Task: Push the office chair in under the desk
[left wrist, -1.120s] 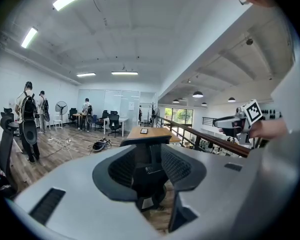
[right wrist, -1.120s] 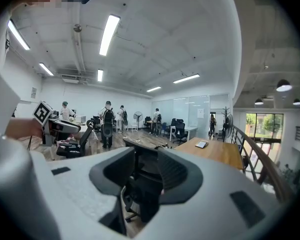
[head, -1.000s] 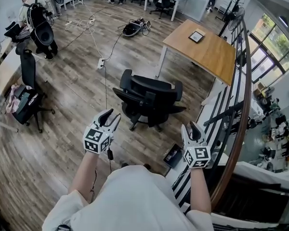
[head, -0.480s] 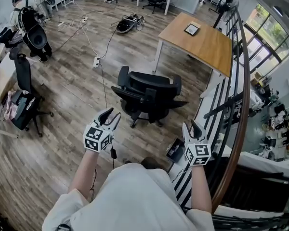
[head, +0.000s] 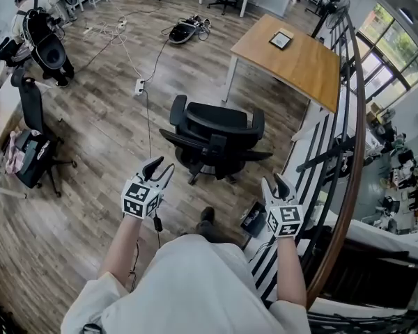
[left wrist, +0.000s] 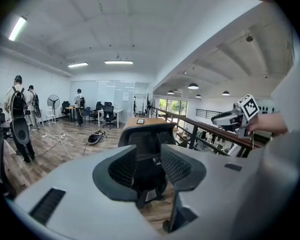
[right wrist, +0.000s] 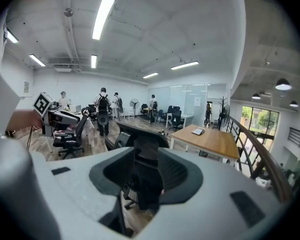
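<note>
I count two grippers in my hands, left gripper [head: 159, 167] and right gripper [head: 275, 183] — one office chair [head: 216, 134] ahead, one wooden desk [head: 299, 65], one tablet [head: 281, 40], one spare chair [head: 31, 103] at left.

Mostly matt plastic and wood up here, hardly anything shiny

The black office chair [head: 216, 134] looks like matt plastic with a woven mesh back. The rectangular desk [head: 299, 72] has a smooth light-wood top on white painted metal legs. The grey-brown plank floor [head: 90, 152] is wood-look with a faint sheen. The left gripper [head: 160, 165] and right gripper [head: 275, 181] are matt grey plastic with textured black pads [left wrist: 121, 170]. The curved brown handrail [right wrist: 247, 137] looks like polished wood.
</note>
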A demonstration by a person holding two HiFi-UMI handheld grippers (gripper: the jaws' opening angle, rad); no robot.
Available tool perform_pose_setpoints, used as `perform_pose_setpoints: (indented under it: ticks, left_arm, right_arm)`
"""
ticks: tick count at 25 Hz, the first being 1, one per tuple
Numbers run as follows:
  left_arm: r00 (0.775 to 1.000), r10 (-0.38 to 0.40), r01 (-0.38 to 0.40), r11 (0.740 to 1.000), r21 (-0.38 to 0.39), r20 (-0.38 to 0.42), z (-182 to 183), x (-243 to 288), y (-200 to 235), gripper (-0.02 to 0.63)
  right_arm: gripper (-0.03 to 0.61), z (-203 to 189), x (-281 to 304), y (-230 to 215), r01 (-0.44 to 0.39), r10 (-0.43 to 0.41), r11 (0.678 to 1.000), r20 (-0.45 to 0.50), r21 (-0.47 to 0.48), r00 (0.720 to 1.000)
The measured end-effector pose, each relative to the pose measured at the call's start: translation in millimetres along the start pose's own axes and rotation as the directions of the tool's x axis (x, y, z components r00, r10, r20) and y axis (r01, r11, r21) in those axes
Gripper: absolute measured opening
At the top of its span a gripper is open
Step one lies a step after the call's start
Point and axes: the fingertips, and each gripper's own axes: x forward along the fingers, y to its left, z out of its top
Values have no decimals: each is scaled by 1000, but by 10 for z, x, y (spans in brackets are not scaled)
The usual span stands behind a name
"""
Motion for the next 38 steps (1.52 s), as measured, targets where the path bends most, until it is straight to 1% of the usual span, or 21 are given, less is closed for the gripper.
perform_pose_setpoints:
  ticks: [4,9,12,15,18,21,24,26,27,29,31,33,34,36,38]
  left_arm:
    - [999,8,-6,999,40,-43,-64,241,101,146]
    - [992,13,7,988,156,-126,-153,582,311,146]
    - [982,16,31,969,244,-188,-308,789,428,146]
    - [965,24,70,936,345,-261,-479,1029,502,146]
    - [944,37,118,890,440,-328,-578,1263,577,153]
    - [920,57,172,830,531,-388,-668,1484,612,158]
    - [890,82,238,756,610,-448,-760,1657,623,173]
    - [866,103,286,700,654,-489,-835,1746,652,181]
    - [852,114,313,671,672,-510,-887,1783,680,184]
    - [824,142,363,612,702,-549,-999,1843,753,191]
    - [799,167,401,567,719,-578,-1088,1896,814,190]
    - [783,189,425,535,730,-593,-1156,1953,858,190]
    - [775,195,436,525,731,-602,-1201,1981,874,190]
    - [757,199,461,513,725,-622,-1288,2033,890,189]
    - [743,208,479,498,723,-636,-1326,2075,903,190]
  right_arm:
    - [132,-73,292,-96,-41,40,999,-47,-34,998]
    - [132,-161,697,-168,-114,98,987,-139,-112,985]
    - [132,-287,924,-191,-165,127,970,-204,-180,971]
    - [133,-423,1112,-245,-225,156,944,-276,-242,949]
    - [144,-507,1277,-271,-303,183,901,-362,-310,914]
    - [153,-620,1409,-320,-376,205,856,-435,-354,877]
    - [158,-695,1516,-395,-431,226,821,-481,-373,847]
    - [160,-762,1583,-416,-476,245,796,-519,-375,819]
    - [161,-806,1618,-405,-503,255,777,-541,-378,801]
    - [163,-903,1695,-362,-556,264,729,-585,-400,767]
    - [163,-1006,1756,-321,-603,261,673,-625,-429,736]
    - [163,-1123,1791,-285,-647,258,622,-665,-441,701]
    - [163,-1182,1810,-267,-666,258,599,-681,-444,685]
    - [163,-1275,1862,-232,-696,261,560,-702,-449,662]
    - [163,-1341,1926,-202,-717,257,530,-720,-453,644]
